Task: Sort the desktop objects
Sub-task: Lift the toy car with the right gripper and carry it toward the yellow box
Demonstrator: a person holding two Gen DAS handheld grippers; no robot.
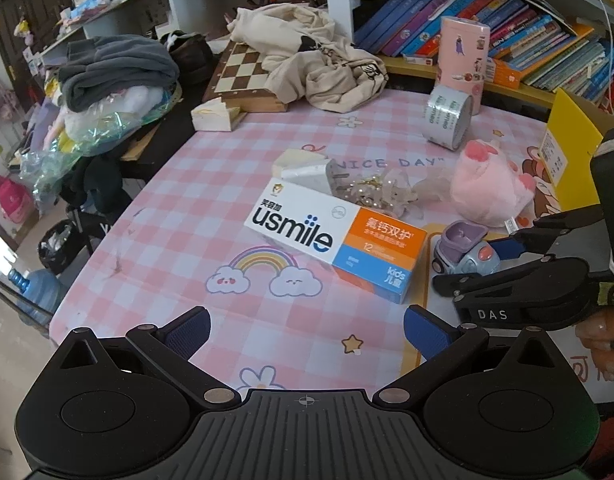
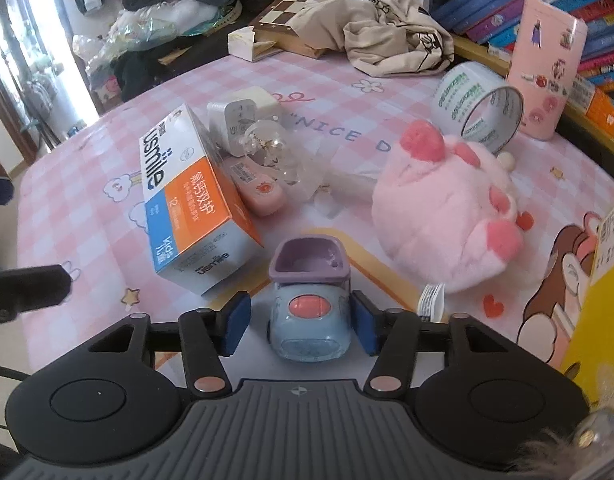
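low in the middle of the right wrist view, the right gripper (image 2: 301,322) sits around a small blue and purple toy car (image 2: 310,304): its right pad touches the car's side, while a thin gap shows at the left pad, so a full pinch cannot be told. at the bottom of the left wrist view, the left gripper (image 1: 305,334) hangs spread wide over the pink checked mat (image 1: 179,216), holding nothing. just left of the car lies a usmile toothpaste box (image 2: 187,196); to its upper right rests a pink plush toy (image 2: 447,208).
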